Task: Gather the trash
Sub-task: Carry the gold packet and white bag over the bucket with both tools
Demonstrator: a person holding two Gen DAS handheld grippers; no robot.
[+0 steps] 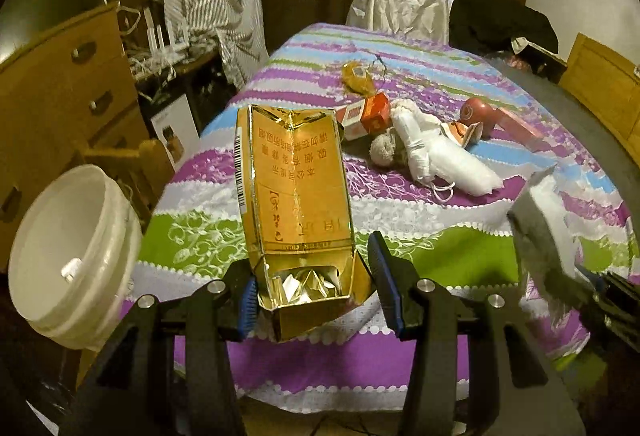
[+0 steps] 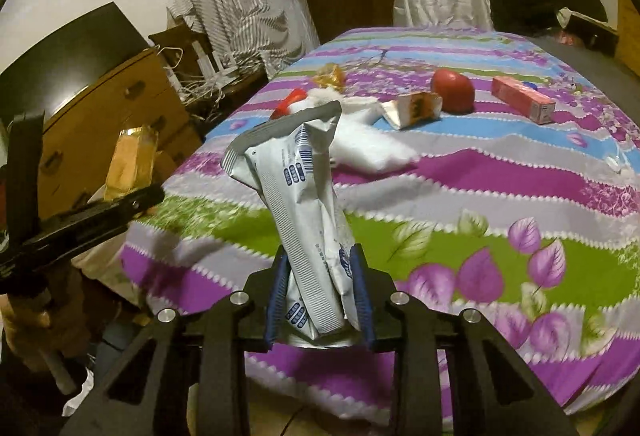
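The left gripper (image 1: 316,292) held a gold box (image 1: 294,192) right of the bucket (image 1: 72,256); the right gripper (image 2: 320,296) clamped a wrapper (image 2: 304,212) (loose, top-heavy), which might have slipped short of it.

One gold carton (image 1: 296,204), one silver-white wrapper (image 2: 308,220), one white bucket (image 1: 72,256), one red-and-white pack (image 1: 366,116), one red ball (image 2: 453,90), one pink box (image 2: 522,98), one white bundle (image 1: 444,156), one crumpled yellow wrapper (image 1: 358,76), two grippers.
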